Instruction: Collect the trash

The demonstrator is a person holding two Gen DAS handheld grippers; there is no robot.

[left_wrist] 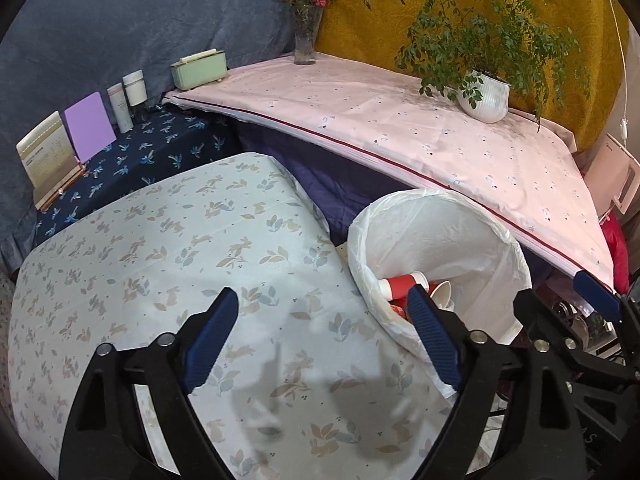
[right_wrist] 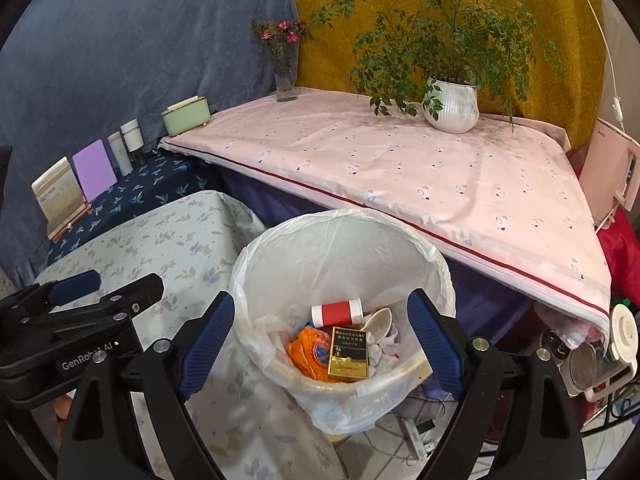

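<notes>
Fingers [right_wrist: 210,336] of the right gripper [right_wrist: 320,340] stand wide w/ nothing between them, framing the bin [right_wrist: 436,264] from above. Looks like a release pose: jaws spread right over the opening so anything let go falls in. Left gripper [left_wrist: 324,336] is wide too and empty, hovering over the leaf-print cloth [left_wrist: 160,264] just left of the bin, prob. parked out of the drop path.

Trash sits at the bin bottom: red/white tube [right_wrist: 338,312], gold-black box [right_wrist: 348,354], orange wrapper [right_wrist: 310,354], white spoon-like piece [right_wrist: 378,322], crumpled tissue. A white liner folds over the rim, so the lot can be lifted out together.

Farther off, the pink cloth table [right_wrist: 400,168] shows no loose litter, only a vase [right_wrist: 286,76] and plant pot [right_wrist: 454,106] pushed to the back edge. Far left on the navy shelf [right_wrist: 160,188]: green box, bottles, purple card, calendar, lined up vs. the wall as decor, not trash. Judging by that, collecting is about done.
</notes>
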